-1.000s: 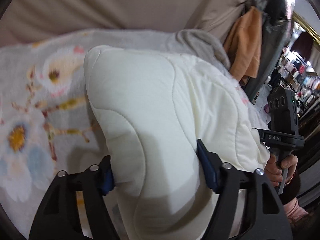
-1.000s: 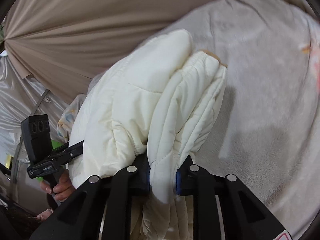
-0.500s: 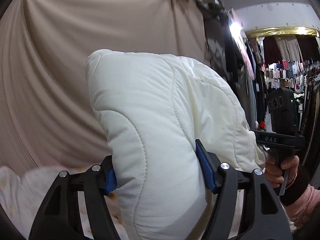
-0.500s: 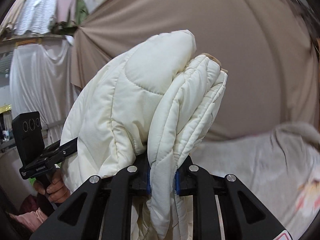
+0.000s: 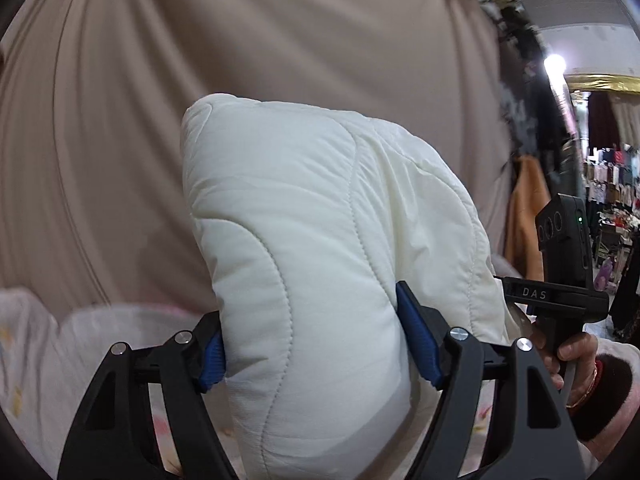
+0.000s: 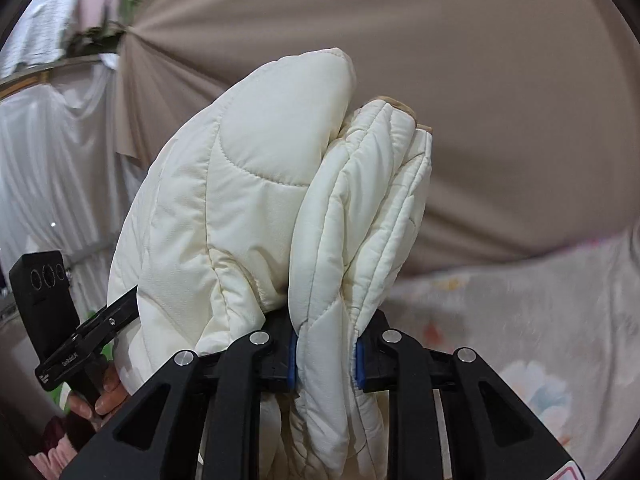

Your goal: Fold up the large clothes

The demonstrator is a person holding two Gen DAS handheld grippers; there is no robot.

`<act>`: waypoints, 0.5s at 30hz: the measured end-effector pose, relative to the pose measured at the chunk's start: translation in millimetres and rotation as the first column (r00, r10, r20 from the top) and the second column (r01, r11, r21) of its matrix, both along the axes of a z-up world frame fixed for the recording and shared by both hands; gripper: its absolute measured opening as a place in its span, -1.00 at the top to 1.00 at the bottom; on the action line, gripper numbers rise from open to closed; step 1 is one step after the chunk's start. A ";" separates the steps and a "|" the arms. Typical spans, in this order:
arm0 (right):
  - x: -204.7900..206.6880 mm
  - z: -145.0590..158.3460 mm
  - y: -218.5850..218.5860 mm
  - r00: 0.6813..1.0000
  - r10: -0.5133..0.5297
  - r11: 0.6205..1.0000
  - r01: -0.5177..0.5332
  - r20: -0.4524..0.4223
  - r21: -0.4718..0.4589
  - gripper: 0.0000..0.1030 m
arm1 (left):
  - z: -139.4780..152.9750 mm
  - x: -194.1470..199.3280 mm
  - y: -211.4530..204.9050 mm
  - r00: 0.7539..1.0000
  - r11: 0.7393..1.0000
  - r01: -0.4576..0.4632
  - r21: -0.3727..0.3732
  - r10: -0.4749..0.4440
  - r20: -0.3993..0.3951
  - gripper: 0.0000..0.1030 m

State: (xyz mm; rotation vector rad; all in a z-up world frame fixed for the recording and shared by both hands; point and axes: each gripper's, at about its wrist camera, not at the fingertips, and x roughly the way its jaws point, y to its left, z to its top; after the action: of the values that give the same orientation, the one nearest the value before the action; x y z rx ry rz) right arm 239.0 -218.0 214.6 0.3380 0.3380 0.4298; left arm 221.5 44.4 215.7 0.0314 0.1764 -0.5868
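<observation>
**Cream quilted jacket held up by both grippers**

Jacket (image 5: 320, 240) is a puffy, cream-white garment with curved quilting seams, bunched in thick folds; tan lining edge peeks out at the top in the right wrist view. It is held up in front of the beige curtain (image 5: 120, 120), above the floral blanket (image 6: 520, 320). Left gripper (image 5: 312, 344) pinches a fat wad between its blue pads. Right gripper (image 6: 325, 360) is clamped narrow on a layered edge of the jacket (image 6: 248, 208).
</observation>
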 end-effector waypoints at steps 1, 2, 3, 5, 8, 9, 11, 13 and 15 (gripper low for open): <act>22.5 -25.7 -0.8 0.998 -0.004 1.000 0.006 -0.063 0.020 0.58 | -18.5 19.6 -1.9 0.999 1.000 -0.008 0.009 0.008 -0.046 -0.38; 40.7 -50.9 -1.1 0.993 -0.011 0.999 0.015 -0.118 0.034 0.58 | -44.6 44.3 -5.1 0.993 0.999 -0.019 0.027 0.021 -0.112 -0.38; 59.9 -82.5 -1.3 0.982 -0.020 0.999 0.027 -0.186 0.040 0.58 | -69.5 65.5 -8.0 0.983 0.999 -0.027 0.044 0.035 -0.178 -0.37; 86.1 -134.8 0.9 0.951 -0.037 0.999 0.044 -0.306 0.016 0.57 | -124.8 102.5 -11.9 0.946 0.995 -0.040 0.089 0.067 -0.318 -0.37; 96.7 -192.2 -11.2 0.932 -0.027 0.995 0.058 -0.362 0.075 0.21 | -171.6 122.6 5.6 0.917 0.996 -0.085 0.039 0.094 -0.388 -0.58; 98.6 -193.8 -17.0 0.925 -0.005 0.992 0.053 -0.381 0.116 0.19 | -171.2 125.1 11.4 0.909 0.998 -0.069 0.000 0.063 -0.412 -0.59; 95.9 -183.8 -20.2 0.924 -0.025 0.994 0.065 -0.381 0.092 0.16 | -160.4 127.4 14.6 0.895 0.998 -0.066 -0.009 0.055 -0.442 -0.59; 83.3 -162.2 -21.3 0.934 -0.098 0.994 0.109 -0.344 0.011 0.16 | -146.8 116.8 16.7 0.896 0.997 -0.079 -0.002 0.070 -0.439 -0.57; 61.9 -138.9 -19.2 0.945 -0.145 0.989 0.142 -0.294 -0.030 0.15 | -131.3 99.5 23.5 0.903 0.994 -0.109 0.016 0.105 -0.416 -0.57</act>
State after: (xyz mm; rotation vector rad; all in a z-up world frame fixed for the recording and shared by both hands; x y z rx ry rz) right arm 300.8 -237.2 75.7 0.4171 0.6039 0.2331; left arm 320.9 68.0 84.4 -0.1123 0.5897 -0.4778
